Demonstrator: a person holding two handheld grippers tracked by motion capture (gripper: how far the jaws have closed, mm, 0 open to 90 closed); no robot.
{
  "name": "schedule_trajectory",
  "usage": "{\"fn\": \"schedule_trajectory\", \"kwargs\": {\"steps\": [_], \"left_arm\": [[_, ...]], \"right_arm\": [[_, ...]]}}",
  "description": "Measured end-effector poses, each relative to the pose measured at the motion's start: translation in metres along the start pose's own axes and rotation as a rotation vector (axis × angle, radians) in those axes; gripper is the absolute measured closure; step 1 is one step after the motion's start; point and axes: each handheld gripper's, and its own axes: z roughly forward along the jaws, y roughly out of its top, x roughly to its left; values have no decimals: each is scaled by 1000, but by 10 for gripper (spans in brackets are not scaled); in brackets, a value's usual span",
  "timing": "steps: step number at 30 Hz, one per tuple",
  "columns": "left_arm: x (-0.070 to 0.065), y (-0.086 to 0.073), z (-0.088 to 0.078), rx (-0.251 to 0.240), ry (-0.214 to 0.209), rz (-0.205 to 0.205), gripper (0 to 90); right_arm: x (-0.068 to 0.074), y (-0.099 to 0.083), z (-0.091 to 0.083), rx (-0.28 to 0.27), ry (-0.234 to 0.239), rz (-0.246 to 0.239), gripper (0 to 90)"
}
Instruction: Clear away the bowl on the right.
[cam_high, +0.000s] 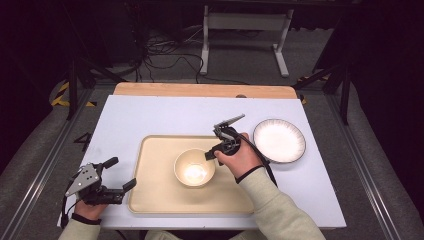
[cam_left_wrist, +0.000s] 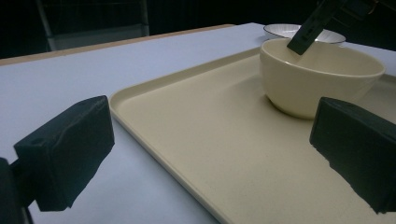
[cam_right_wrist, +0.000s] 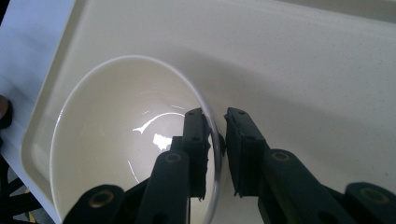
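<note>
My left gripper (cam_high: 120, 175) sits on the white table (cam_high: 150, 115), just beside the near left corner of the tan tray (cam_high: 155, 200). Its jaws are wide apart and hold nothing. The cream bowl (cam_high: 194, 167) stands in the middle of the tray. My right gripper (cam_high: 209, 155) pinches the bowl's rim on the far right side, with one jaw inside the bowl and one outside. Past the tray, on its right, a white plate (cam_high: 279, 140) with a dark rim lies on the table.
</note>
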Motion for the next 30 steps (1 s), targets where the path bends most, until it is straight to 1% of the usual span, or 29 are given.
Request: {"fn": "schedule_trajectory", "kwargs": {"steps": [6,8,10,13,14,15,16,17,22,23,27,29,30], "left_arm": [[0,0,0,1,0,3,4],[0,0,0,0,-1,3,4],[0,0,0,0,-1,3,4],[0,0,0,1,0,3,4],[0,0,0,1,-1,3,4],[0,0,0,1,-1,3,4],[0,0,0,1,-1,3,4],[0,0,0,0,-1,3,4],[0,0,0,0,0,-2,4],[0,0,0,1,-1,2,4],[0,0,0,2,1,3,4],[0,0,0,2,1,3,4],[0,0,0,2,1,3,4]], "right_arm": [[0,-1,-3,-13,7,-7,766],[1,-1,-5,-22,14,-18,746],[2,-1,-8,-43,13,-34,724],[3,-2,-14,-103,4,-94,677],[4,-3,-16,-115,6,-105,666],[5,-3,-18,-133,16,-120,649],[5,-3,-18,-133,16,-120,649],[6,-4,-21,-149,23,-141,630],[9,-11,-34,-225,42,-225,592],[9,-13,-37,-246,46,-253,585],[7,-19,-46,-314,55,-310,572],[4,-23,-50,-352,56,-351,550],[2,-25,-53,-389,60,-376,539]]}}
